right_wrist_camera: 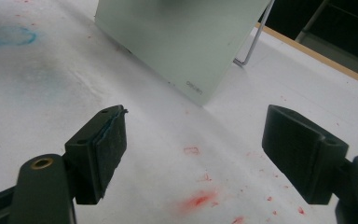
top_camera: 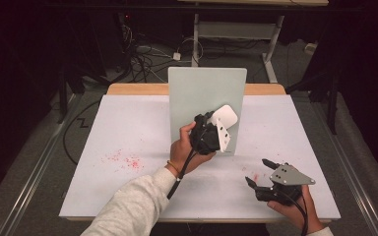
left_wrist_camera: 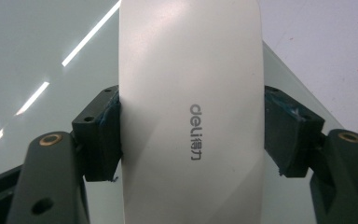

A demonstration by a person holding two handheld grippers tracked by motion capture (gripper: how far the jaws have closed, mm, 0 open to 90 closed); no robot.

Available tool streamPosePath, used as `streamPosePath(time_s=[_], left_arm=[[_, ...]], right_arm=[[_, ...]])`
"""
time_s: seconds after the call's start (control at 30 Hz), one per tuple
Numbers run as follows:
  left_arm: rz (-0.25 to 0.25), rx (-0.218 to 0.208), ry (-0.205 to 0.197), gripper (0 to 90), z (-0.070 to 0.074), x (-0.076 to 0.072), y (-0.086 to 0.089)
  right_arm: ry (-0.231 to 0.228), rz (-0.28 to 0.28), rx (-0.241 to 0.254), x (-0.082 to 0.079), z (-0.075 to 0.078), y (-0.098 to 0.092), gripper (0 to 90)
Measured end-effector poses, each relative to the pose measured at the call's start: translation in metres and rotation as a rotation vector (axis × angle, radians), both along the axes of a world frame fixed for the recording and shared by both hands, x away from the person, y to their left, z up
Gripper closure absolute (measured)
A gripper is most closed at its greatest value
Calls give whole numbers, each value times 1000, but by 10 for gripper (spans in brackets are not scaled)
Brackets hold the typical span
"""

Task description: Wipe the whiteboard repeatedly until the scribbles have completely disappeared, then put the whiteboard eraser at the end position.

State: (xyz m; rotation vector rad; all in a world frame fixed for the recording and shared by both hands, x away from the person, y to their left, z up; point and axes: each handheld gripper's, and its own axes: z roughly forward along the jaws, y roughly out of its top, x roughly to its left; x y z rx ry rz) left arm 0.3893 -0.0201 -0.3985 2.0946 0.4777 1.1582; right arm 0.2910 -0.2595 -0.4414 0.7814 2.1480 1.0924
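A pale green glass board (top_camera: 197, 93) stands upright at the middle of the white table (top_camera: 123, 123). My left gripper (top_camera: 215, 124) is raised in front of it, shut on a white eraser (top_camera: 226, 116) held against the board's right part. In the left gripper view the eraser (left_wrist_camera: 191, 70) carries a "deli" logo, and both pads (left_wrist_camera: 105, 135) press its sides. My right gripper (top_camera: 257, 170) rests low near the front right of the table, open, with nothing between its fingers (right_wrist_camera: 105, 149). It faces the board's lower corner (right_wrist_camera: 182, 42).
Red marker specks (top_camera: 125, 161) dot the table left of centre, and more red smears (right_wrist_camera: 198, 199) lie just ahead of the right gripper. A faint blue ring (right_wrist_camera: 9, 36) marks the table surface. A wire stand leg (right_wrist_camera: 254, 39) props the board from behind. Cables lie on the floor beyond the table.
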Motion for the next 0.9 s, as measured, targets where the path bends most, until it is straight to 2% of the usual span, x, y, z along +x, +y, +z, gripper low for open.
streamPosePath(time_s=[0.1, 0.23, 0.3, 0.4, 0.47, 0.53, 0.63, 0.9], left_arm=[[-22, -10, 18, 291, 2, -2, 12], [-50, -45, 56, 291, 5, -5, 30], [-55, -34, 63, 291, 6, -7, 36], [-91, -45, 89, 291, 8, -11, 46], [-97, -48, 94, 291, 10, -14, 51], [-124, -72, 127, 291, 13, -16, 58], [-146, -77, 147, 291, 17, -19, 65], [-240, -60, 260, 291, 20, -27, 78]], right_arm=[[-1, -3, -1, 0, 0, 0, 228], [2, -9, 2, 0, 0, 1, 228], [1, -6, -2, 0, 0, 1, 228], [2, -4, 0, 0, 0, 1, 228], [1, -1, -6, 0, 0, 1, 228], [2, 0, -2, 0, 0, 1, 228], [3, -1, -1, 0, 0, 3, 228], [8, 0, -2, -1, -1, 4, 228]])
